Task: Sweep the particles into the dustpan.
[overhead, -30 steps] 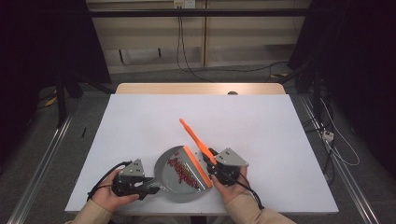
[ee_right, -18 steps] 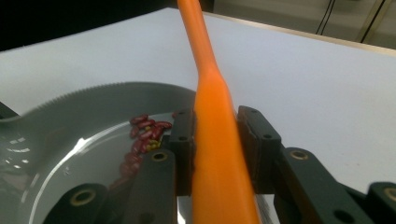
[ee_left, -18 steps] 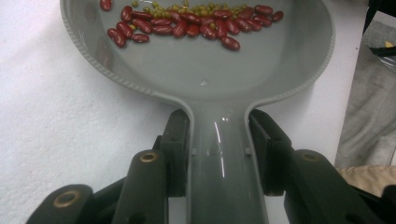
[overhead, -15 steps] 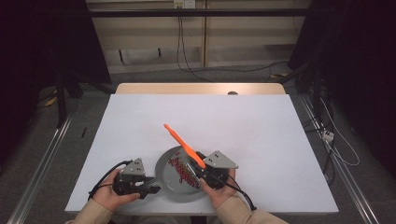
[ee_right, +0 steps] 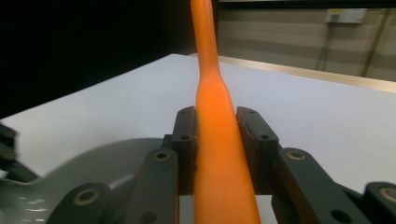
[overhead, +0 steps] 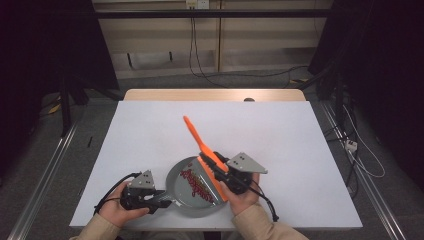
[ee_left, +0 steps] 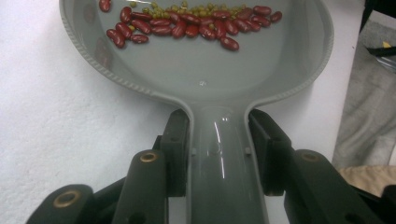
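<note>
Left claw point(overhead: 159, 199) clamped on grey pan point(overhead: 192, 192) handle; right claw point(overhead: 220, 172) grips orange brush point(overhead: 202, 147), bristles prob. touching beans point(overhead: 196, 184), handle slanting far-left

the left tongs point(ee_left: 218, 154) clamp the grey pan's handle point(ee_left: 224, 158), red beans point(ee_left: 187, 25) lying across its bowl.

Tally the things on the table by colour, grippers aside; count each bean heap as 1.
Grey: 1, the pan
Orange: 1, the spatula
Red: 1, the kidney bean heap
Green: 1, the small bean heap
Total: 4
</note>
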`<state>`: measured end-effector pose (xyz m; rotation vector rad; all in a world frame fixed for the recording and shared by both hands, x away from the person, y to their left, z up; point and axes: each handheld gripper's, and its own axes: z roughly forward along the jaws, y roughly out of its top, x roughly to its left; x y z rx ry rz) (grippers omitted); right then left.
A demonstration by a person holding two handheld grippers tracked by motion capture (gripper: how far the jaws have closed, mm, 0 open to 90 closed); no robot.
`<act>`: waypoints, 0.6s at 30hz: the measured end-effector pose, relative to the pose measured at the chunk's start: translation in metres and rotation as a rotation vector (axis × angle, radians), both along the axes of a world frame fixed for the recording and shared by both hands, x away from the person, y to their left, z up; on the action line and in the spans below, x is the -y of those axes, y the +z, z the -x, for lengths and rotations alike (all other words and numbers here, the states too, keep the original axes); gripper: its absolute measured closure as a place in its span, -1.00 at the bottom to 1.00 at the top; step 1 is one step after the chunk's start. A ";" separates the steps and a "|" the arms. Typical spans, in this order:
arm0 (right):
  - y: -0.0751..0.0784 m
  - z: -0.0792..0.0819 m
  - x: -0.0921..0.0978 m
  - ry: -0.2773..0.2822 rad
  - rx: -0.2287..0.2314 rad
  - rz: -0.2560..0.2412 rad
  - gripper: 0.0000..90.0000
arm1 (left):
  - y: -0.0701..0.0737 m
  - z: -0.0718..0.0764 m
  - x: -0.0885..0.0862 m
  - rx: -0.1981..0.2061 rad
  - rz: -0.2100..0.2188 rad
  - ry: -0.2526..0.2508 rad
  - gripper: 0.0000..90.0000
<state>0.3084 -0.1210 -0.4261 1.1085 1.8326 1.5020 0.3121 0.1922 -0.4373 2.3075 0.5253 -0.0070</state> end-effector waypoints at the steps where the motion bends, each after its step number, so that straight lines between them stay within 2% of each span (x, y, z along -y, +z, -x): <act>1: -0.002 0.000 0.007 -0.019 0.000 0.009 0.57 | 0.000 0.000 0.000 0.000 0.000 0.000 0.40; 4: -0.011 0.004 0.022 -0.057 -0.023 0.048 0.57 | 0.001 0.002 0.001 0.007 -0.019 0.001 0.40; 6: -0.016 0.006 0.024 -0.072 -0.023 0.093 0.57 | 0.001 0.003 0.001 -0.001 -0.007 -0.008 0.40; 8: -0.022 0.009 0.022 -0.085 -0.037 0.108 0.57 | 0.001 0.004 0.001 0.002 -0.013 -0.012 0.40; 9: -0.025 0.011 0.019 -0.078 -0.039 0.079 0.56 | 0.001 0.004 0.001 0.003 -0.013 -0.011 0.40; 11: -0.025 0.015 0.010 -0.072 -0.047 0.088 0.55 | 0.001 0.004 0.002 -0.003 -0.010 -0.007 0.40; 14: -0.030 0.021 -0.005 -0.054 -0.066 0.061 0.53 | 0.000 0.004 0.001 -0.001 -0.011 -0.007 0.40; 15: -0.030 0.023 -0.009 -0.045 -0.060 0.058 0.53 | 0.000 0.004 0.002 -0.005 -0.007 0.001 0.40; 16: -0.029 0.024 -0.012 -0.035 -0.068 0.033 0.54 | 0.000 0.004 0.001 -0.006 -0.007 0.002 0.40; 17: -0.028 0.025 -0.016 -0.028 -0.069 0.018 0.54 | 0.001 0.004 0.002 0.006 -0.015 0.017 0.40; 18: -0.028 0.025 -0.021 -0.020 -0.063 0.017 0.54 | 0.001 0.004 0.001 -0.002 -0.013 0.009 0.40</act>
